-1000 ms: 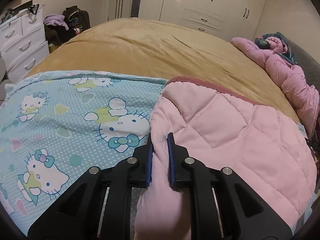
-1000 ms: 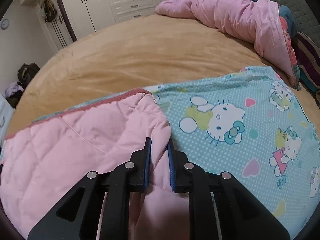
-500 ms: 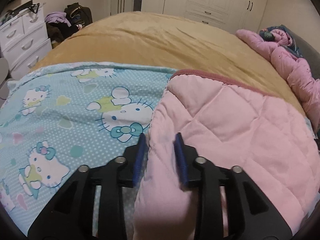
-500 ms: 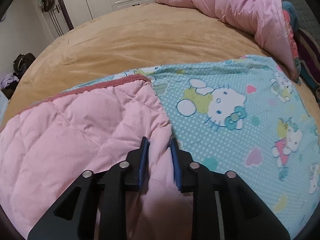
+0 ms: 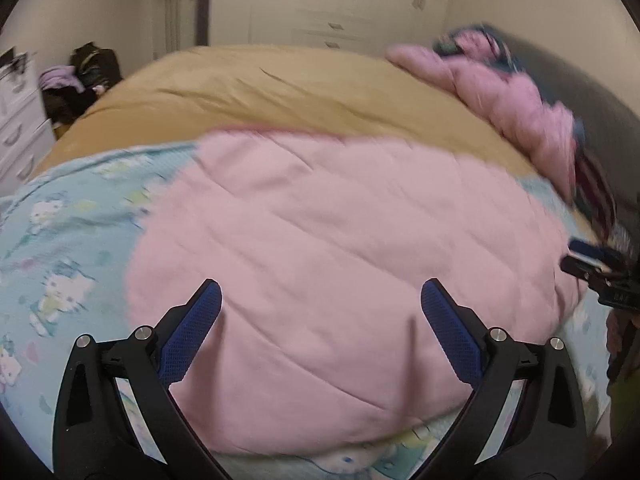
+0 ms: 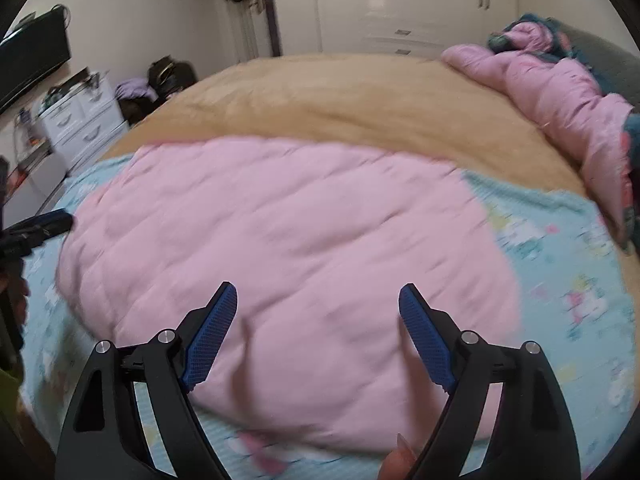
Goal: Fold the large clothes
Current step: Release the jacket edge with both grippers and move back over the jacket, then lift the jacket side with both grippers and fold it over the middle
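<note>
A quilted blanket lies on the bed, its pink underside (image 5: 340,248) folded over its light blue Hello Kitty side (image 5: 68,240). The right wrist view shows the same pink fold (image 6: 288,248) with blue print (image 6: 568,280) beside it. My left gripper (image 5: 320,320) is open and empty above the pink fold's near part. My right gripper (image 6: 318,324) is open and empty above it too. Each gripper shows at the other view's edge, the right one in the left wrist view (image 5: 592,268) and the left one in the right wrist view (image 6: 40,228). Both views are blurred.
The tan bedspread (image 5: 280,92) covers the bed behind the blanket. A crumpled pink duvet (image 6: 560,96) lies at the far right by the grey headboard (image 5: 592,92). White drawers (image 6: 80,120) and bags (image 6: 168,74) stand left of the bed, white wardrobes (image 6: 400,4) behind.
Both grippers have opened wide and let go of the pink edge. They have pulled back and up, so the whole pink fold now shows lying flat on the blanket.
</note>
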A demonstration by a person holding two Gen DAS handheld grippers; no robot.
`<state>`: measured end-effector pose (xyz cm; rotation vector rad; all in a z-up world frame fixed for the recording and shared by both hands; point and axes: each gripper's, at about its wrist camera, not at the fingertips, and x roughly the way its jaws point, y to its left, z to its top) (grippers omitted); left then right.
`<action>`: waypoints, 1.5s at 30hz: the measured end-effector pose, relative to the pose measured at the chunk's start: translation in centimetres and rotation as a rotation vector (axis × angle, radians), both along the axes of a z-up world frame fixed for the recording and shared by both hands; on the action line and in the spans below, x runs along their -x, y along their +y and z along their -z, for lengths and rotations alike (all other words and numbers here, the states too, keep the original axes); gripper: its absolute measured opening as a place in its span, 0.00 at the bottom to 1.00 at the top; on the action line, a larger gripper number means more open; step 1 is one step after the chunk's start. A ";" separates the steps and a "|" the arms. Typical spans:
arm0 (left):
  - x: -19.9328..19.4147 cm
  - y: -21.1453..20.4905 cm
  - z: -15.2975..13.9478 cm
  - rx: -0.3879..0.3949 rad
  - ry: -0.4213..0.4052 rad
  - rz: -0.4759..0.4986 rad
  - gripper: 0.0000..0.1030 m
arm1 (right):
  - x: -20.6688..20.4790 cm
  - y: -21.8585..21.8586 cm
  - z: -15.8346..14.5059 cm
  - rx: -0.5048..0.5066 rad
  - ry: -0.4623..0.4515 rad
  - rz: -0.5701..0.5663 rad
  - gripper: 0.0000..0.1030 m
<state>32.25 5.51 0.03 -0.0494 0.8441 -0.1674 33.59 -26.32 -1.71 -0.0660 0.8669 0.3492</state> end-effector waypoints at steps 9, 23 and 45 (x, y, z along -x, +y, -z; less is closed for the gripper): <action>-0.8 -1.5 5.1 -0.019 0.089 0.029 0.92 | -1.3 1.3 4.7 0.020 0.090 0.047 0.85; 1.5 1.1 0.0 -0.064 0.006 -0.028 0.92 | -0.3 -6.4 -1.6 -0.114 0.016 0.141 0.96; -2.6 9.6 4.0 0.065 0.146 -0.168 0.92 | -4.1 -15.4 4.4 -0.208 0.246 0.236 0.96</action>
